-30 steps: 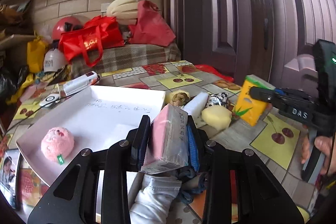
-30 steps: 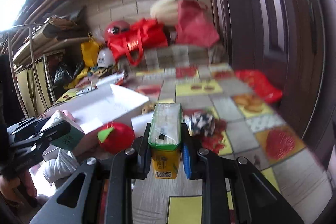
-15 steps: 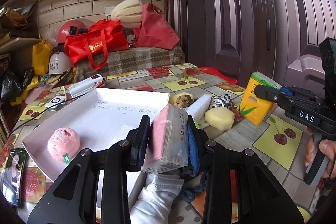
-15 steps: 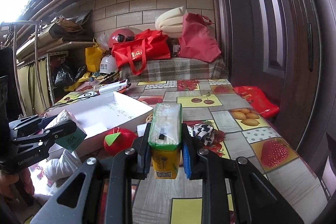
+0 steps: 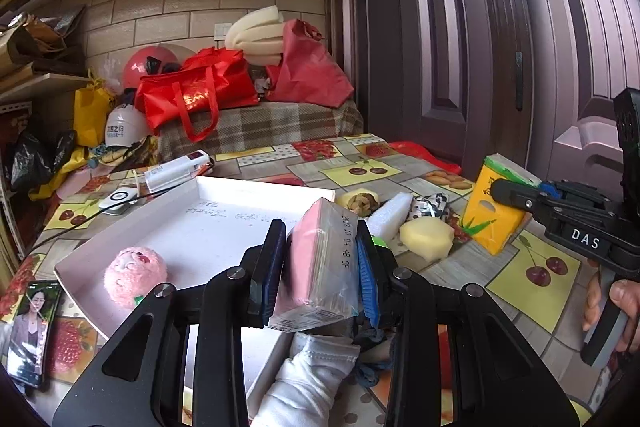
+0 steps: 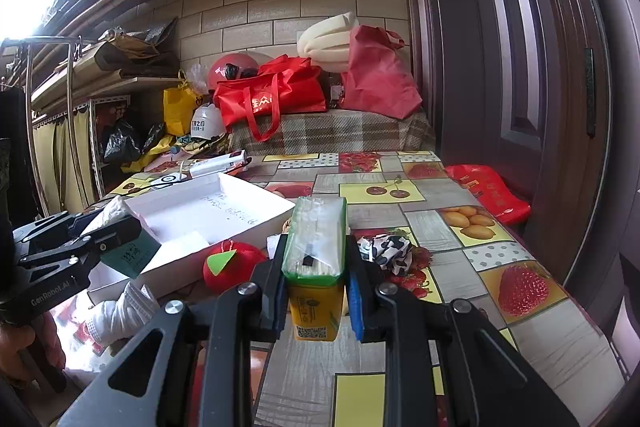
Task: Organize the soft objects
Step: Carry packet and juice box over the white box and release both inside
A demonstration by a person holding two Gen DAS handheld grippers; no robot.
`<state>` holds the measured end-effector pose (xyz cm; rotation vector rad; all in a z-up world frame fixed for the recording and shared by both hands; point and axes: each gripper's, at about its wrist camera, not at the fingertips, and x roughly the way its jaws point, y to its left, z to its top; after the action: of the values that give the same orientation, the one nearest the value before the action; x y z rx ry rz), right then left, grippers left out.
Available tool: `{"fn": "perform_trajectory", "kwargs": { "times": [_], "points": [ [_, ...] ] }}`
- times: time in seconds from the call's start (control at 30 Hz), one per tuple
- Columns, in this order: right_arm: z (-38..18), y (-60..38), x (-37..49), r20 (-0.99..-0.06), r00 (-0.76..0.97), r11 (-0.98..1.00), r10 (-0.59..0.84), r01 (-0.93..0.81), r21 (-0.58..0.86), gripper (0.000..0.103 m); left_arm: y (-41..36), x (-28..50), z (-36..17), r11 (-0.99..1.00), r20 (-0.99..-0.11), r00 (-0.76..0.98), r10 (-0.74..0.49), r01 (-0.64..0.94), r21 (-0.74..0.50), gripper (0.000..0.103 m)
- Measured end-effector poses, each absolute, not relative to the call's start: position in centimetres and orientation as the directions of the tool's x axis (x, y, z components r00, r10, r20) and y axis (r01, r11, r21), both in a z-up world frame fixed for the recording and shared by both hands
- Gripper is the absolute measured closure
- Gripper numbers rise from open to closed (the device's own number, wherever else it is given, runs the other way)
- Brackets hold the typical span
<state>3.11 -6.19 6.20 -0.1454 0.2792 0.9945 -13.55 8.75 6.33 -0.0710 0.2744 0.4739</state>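
Observation:
My left gripper [image 5: 320, 275] is shut on a pink tissue pack [image 5: 320, 267] in clear wrap, held above the near edge of the white tray [image 5: 224, 223]. A pink plush ball [image 5: 134, 275] lies in the tray's near left corner. My right gripper [image 6: 316, 291] is shut on a yellow tissue pack with a green top [image 6: 316, 247], held above the table right of the tray [image 6: 224, 203]. On the table lie a red plush apple [image 6: 232, 263], a yellow sponge [image 5: 426, 237], a white foam block [image 5: 390, 213], a black-and-white cloth [image 6: 386, 251] and a white glove [image 5: 308, 379].
A phone [image 5: 30, 331] lies at the table's near left. A white device with a cable [image 5: 176, 169] lies behind the tray. Red bags [image 5: 196, 95] and helmets sit on a plaid-covered bench beyond. A dark door [image 5: 460, 47] stands on the right.
Both grippers have kept their packs. The views have risen and steadied a little; the objects on the table have not moved.

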Motion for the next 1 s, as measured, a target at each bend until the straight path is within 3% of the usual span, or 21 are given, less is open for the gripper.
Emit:
{"fn": "perform_trajectory", "kwargs": {
  "times": [0.43, 1.0],
  "points": [
    [6.3, -5.3, 1.9, -0.310, 0.488, 0.514, 0.816, -0.858, 0.002, 0.079, 10.0, -14.8, 6.6, 0.858, -0.249, 0.838, 0.486, -0.512, -0.048, 0.070],
    [6.2, -3.6, -0.6, -0.311, 0.426, 0.446, 0.850, -0.895, -0.005, 0.079, 11.8, -16.8, 6.4, 0.804, -0.234, 0.785, 0.574, -0.594, -0.020, 0.070]
  ]
}}
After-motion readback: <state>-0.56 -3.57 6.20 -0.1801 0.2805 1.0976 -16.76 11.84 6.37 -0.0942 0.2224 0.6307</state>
